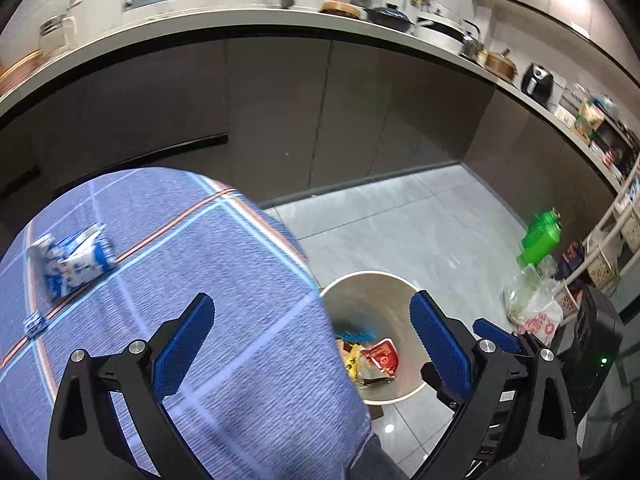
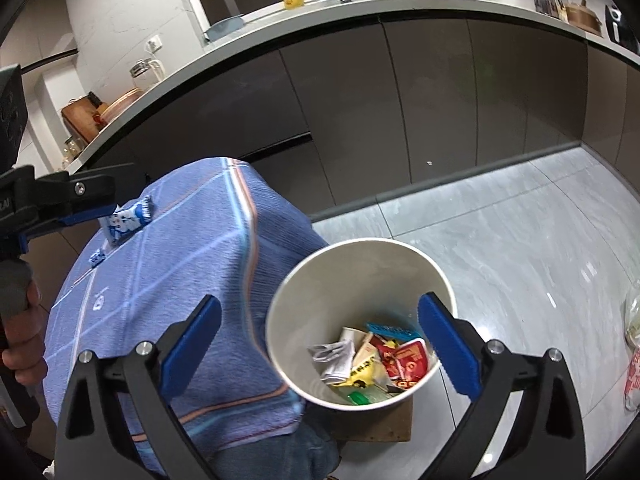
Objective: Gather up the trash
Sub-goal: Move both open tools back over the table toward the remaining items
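Landmark: we take the white bin (image 2: 360, 264), standing on the grey tiled floor (image 2: 520, 240), as our reference for everything.
Left gripper (image 1: 312, 344): we have it wide open, blue pads far apart, nothing between them; it hovers up and to the left of the bin, over the edge of the cloth.
Right gripper (image 2: 320, 344): wide open too and empty; the bin's mouth sits right between its two pads in the right wrist view, below them.
Trash in the bin: we see a red wrapper (image 2: 404, 364), a yellow wrapper (image 2: 360, 376), a crumpled grey paper (image 2: 336, 356), a blue strip (image 2: 390, 332) and a small green piece (image 2: 358, 399), all down at the bottom.
Trash outside the bin: a blue-and-white packet (image 1: 70, 264) lies on the blue checked cloth (image 1: 200, 280), well to the left of the bin; a small blue-and-white scrap (image 1: 35, 324) lies near it, also left of the bin.
Cloth: it covers a rounded surface whose edge hangs just beside the bin's left rim.
Under the bin: a brown board (image 2: 380, 424) pokes out from beneath its near side.
Right of the bin: a green bottle (image 1: 540, 236) and a clear plastic bag (image 1: 524, 296) sit on the floor, apart from it.
Behind the bin: dark cabinet doors and a white counter (image 2: 400, 4) with pots on it, well beyond.
Hand: a person's hand (image 2: 22, 344) grips the left handle, far left of the bin.
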Action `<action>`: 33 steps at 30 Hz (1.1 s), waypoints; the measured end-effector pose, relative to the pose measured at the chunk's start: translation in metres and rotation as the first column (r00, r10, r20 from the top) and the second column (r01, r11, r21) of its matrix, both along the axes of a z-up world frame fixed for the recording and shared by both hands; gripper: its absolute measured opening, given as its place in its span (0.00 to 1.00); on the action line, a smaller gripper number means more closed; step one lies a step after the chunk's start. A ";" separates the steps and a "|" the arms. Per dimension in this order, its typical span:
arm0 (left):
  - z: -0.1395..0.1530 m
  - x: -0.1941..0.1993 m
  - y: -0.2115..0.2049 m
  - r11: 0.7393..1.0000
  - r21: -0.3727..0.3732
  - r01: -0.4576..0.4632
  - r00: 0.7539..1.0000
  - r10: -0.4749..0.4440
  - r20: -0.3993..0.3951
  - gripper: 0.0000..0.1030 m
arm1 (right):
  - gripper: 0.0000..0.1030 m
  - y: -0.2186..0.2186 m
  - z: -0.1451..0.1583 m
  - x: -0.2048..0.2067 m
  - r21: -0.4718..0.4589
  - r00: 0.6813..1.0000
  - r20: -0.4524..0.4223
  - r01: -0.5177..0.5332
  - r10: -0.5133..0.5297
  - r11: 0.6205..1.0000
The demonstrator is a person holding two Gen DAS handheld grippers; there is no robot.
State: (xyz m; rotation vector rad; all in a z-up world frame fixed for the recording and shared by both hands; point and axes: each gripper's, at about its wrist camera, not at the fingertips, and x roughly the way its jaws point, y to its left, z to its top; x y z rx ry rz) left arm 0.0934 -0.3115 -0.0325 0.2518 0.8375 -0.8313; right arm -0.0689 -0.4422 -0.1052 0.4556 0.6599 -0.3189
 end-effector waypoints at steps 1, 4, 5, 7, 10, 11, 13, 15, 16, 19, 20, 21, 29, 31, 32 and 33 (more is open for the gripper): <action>0.002 0.002 0.005 1.000 -0.001 -0.012 1.000 0.012 0.000 0.92 | 0.96 0.003 0.003 0.001 -0.001 1.000 0.003 -0.007 0.007 1.000; 0.005 0.006 0.029 0.997 0.011 -0.071 0.997 0.070 0.014 0.92 | 0.96 0.019 0.016 0.008 -0.019 0.999 0.018 -0.048 0.048 0.999; 0.007 0.007 0.037 0.996 0.010 -0.088 0.996 0.087 0.015 0.92 | 0.96 0.023 0.020 0.010 -0.024 0.998 0.020 -0.061 0.061 0.998; 0.007 0.010 0.059 0.992 0.005 -0.130 0.992 0.130 0.002 0.92 | 0.96 0.034 0.027 0.016 -0.035 0.996 0.026 -0.089 0.090 0.995; 0.006 0.014 0.092 0.983 0.000 -0.184 0.983 0.184 -0.018 0.92 | 0.96 0.051 0.037 0.028 -0.053 0.990 0.031 -0.138 0.140 0.989; 0.006 0.016 0.105 0.978 0.002 -0.207 0.978 0.207 -0.016 0.92 | 0.96 0.059 0.041 0.032 -0.062 0.987 0.031 -0.158 0.160 0.986; 0.007 0.018 0.123 0.970 0.001 -0.242 0.970 0.242 -0.009 0.92 | 0.96 0.070 0.046 0.039 -0.074 0.981 0.030 -0.187 0.190 0.980; 0.007 0.025 0.148 0.960 -0.004 -0.280 0.960 0.280 -0.007 0.92 | 0.96 0.084 0.051 0.048 -0.087 0.974 0.026 -0.223 0.226 0.971; 0.008 0.029 0.160 0.954 -0.007 -0.300 0.954 0.300 -0.009 0.92 | 0.96 0.093 0.054 0.054 -0.095 0.969 0.023 -0.245 0.248 0.965; 0.008 0.038 0.191 0.935 -0.021 -0.353 0.935 0.353 -0.024 0.92 | 0.96 0.111 0.061 0.067 -0.110 0.955 0.020 -0.291 0.294 0.951; 0.008 0.043 0.205 0.927 -0.028 -0.375 0.927 0.374 -0.036 0.92 | 0.96 0.120 0.065 0.073 -0.119 0.949 0.019 -0.312 0.316 0.943; 0.008 0.045 0.214 0.920 -0.034 -0.390 0.920 0.388 -0.045 0.92 | 0.96 0.128 0.069 0.080 -0.130 0.941 0.017 -0.333 0.338 0.934; 0.005 0.078 0.270 0.886 -0.066 -0.460 0.886 0.452 -0.105 0.92 | 0.94 0.176 0.081 0.146 -0.175 0.889 -0.033 -0.455 0.457 0.873; 0.003 0.083 0.274 0.888 -0.059 -0.457 0.887 0.450 -0.100 0.92 | 0.92 0.185 0.079 0.164 -0.185 0.878 -0.057 -0.477 0.476 0.859; 0.001 0.088 0.276 0.889 -0.054 -0.455 0.888 0.449 -0.097 0.92 | 0.91 0.190 0.077 0.177 -0.190 0.872 -0.074 -0.489 0.484 0.851; -0.001 0.091 0.277 0.890 -0.050 -0.453 0.889 0.448 -0.095 0.92 | 0.90 0.194 0.076 0.187 -0.194 0.868 -0.085 -0.497 0.490 0.846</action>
